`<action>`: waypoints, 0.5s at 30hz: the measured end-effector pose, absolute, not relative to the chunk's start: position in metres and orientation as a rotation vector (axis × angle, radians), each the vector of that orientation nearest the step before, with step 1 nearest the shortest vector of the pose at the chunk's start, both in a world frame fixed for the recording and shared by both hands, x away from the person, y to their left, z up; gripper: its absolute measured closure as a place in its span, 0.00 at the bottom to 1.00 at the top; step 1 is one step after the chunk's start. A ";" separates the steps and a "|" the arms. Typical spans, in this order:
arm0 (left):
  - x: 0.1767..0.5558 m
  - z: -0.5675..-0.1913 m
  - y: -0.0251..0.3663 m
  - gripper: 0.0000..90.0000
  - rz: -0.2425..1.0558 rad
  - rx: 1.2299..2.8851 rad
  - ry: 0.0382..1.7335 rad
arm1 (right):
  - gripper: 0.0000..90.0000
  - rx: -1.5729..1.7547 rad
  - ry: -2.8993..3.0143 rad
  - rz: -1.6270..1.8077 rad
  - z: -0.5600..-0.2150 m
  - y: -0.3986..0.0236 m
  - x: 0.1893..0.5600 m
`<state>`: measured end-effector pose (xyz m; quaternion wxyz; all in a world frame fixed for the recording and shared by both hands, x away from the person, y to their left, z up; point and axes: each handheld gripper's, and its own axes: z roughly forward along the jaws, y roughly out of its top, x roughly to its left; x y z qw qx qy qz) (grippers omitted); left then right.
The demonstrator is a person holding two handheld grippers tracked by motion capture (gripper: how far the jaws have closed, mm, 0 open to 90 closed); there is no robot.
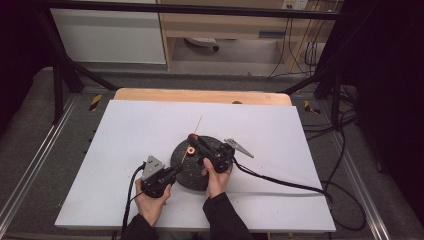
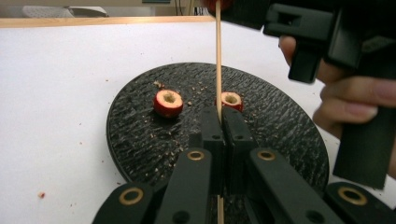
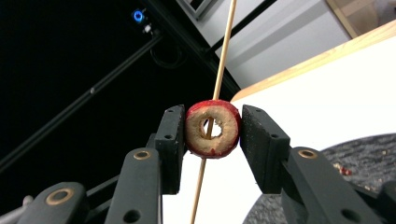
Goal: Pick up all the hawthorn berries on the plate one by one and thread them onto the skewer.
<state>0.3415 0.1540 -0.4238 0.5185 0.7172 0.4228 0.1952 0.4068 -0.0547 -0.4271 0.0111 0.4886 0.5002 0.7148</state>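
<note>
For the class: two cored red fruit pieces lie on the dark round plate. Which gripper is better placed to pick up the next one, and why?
Right. The left gripper is clamped on the skewer, steadying it. The right gripper holds the ring on it; once freed, it hangs above the plate.

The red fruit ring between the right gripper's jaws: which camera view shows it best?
The right gripper view: the red fruit ring faces the camera, its hole threaded by the skewer. The high view shows a small red spot.
</note>
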 end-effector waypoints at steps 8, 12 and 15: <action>0.347 -0.423 0.152 0.98 0.465 1.722 1.012 | 0.68 1.498 1.649 2.184 -0.433 -0.053 0.402; 0.347 -0.424 0.152 0.98 0.471 1.728 1.010 | 0.67 1.496 1.674 2.173 -0.435 -0.052 0.401; 0.347 -0.424 0.153 0.98 0.469 1.728 1.007 | 0.64 1.490 1.706 2.156 -0.433 -0.053 0.400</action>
